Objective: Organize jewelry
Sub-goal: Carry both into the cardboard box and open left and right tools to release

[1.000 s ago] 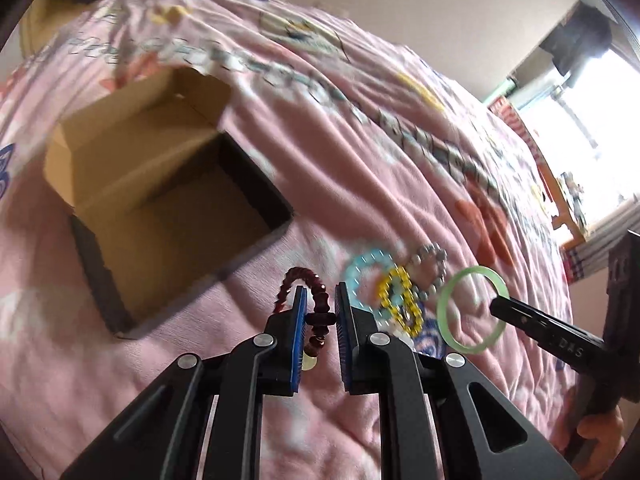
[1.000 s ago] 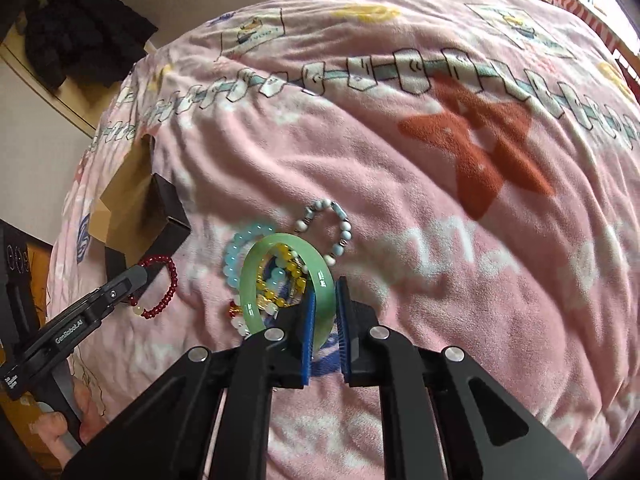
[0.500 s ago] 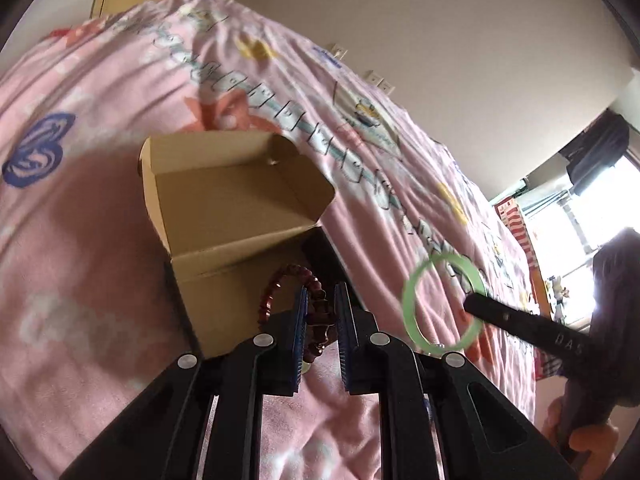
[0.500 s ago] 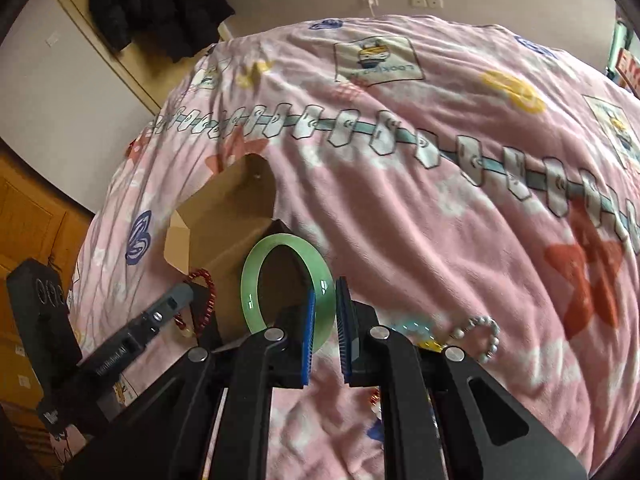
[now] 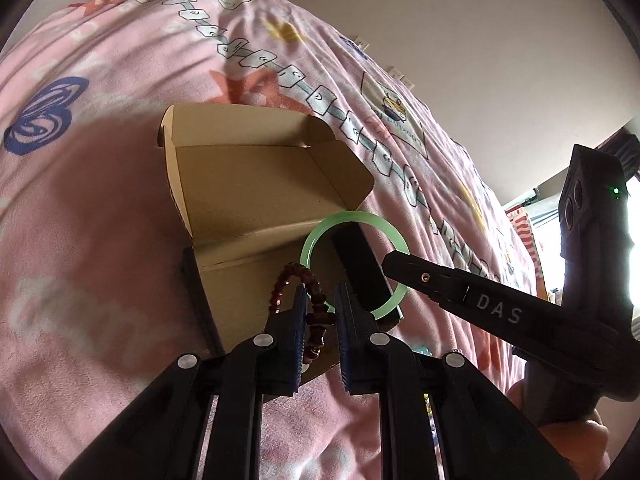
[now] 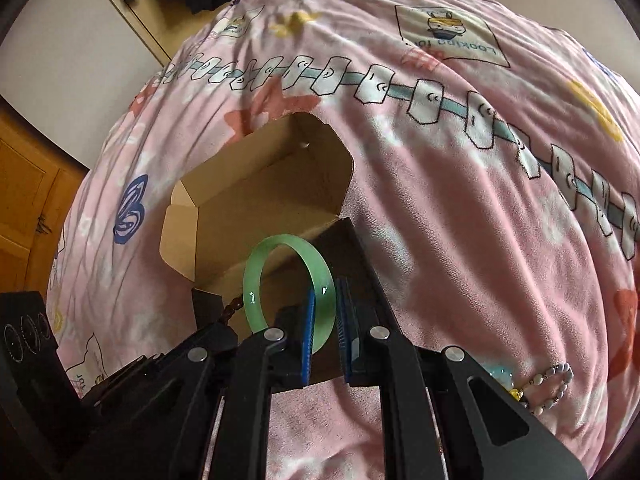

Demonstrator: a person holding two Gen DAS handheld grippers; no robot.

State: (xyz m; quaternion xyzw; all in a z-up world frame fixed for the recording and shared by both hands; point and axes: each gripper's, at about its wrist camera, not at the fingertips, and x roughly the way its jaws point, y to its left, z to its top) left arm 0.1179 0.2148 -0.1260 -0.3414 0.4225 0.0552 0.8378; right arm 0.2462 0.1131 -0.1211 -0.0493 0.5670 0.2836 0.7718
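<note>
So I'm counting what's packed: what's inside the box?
The box shows only bare cardboard. The bangle, red bracelet and both sets of fingers cover its front part, so that stays unseen.

Legible text, two items.

1. "DAS", white capital letters, printed along the side of the black plastic finger arm of the right gripper (image 5: 394,266), as the left wrist view shows it.

2. "Looking for", red lettering seen upside down, under a cartoon figure inside a white square patch (image 6: 450,36) printed on the pink fleece blanket (image 6: 460,208), in the right wrist view. The same patch in the left wrist view carries lettering too blurred to read.
</note>
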